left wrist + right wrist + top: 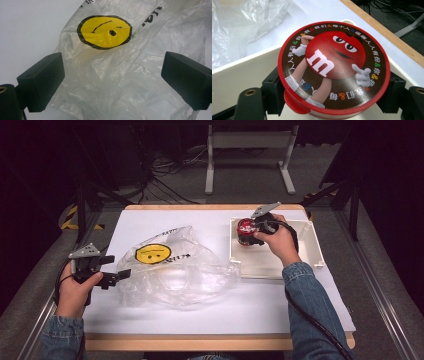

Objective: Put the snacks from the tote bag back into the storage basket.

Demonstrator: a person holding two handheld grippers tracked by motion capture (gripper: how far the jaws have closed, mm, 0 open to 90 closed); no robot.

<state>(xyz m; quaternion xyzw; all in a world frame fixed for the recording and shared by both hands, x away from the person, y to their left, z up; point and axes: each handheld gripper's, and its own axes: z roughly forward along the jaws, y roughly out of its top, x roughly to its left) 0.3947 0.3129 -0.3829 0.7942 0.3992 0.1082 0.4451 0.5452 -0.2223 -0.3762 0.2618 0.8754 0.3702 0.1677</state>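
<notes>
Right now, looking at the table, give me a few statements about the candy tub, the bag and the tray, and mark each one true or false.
1. The round red-lidded candy tub sits between the right gripper fingers. True.
2. The tub is over the white plastic tray. True.
3. The crumpled clear plastic bag lies inside the tray. False: it lies on the white table, left of the tray.
4. The left gripper is clamped shut on the bag. False: its fingers stand wide apart.
5. The bag's printed face is blue. False: yellow.
</notes>
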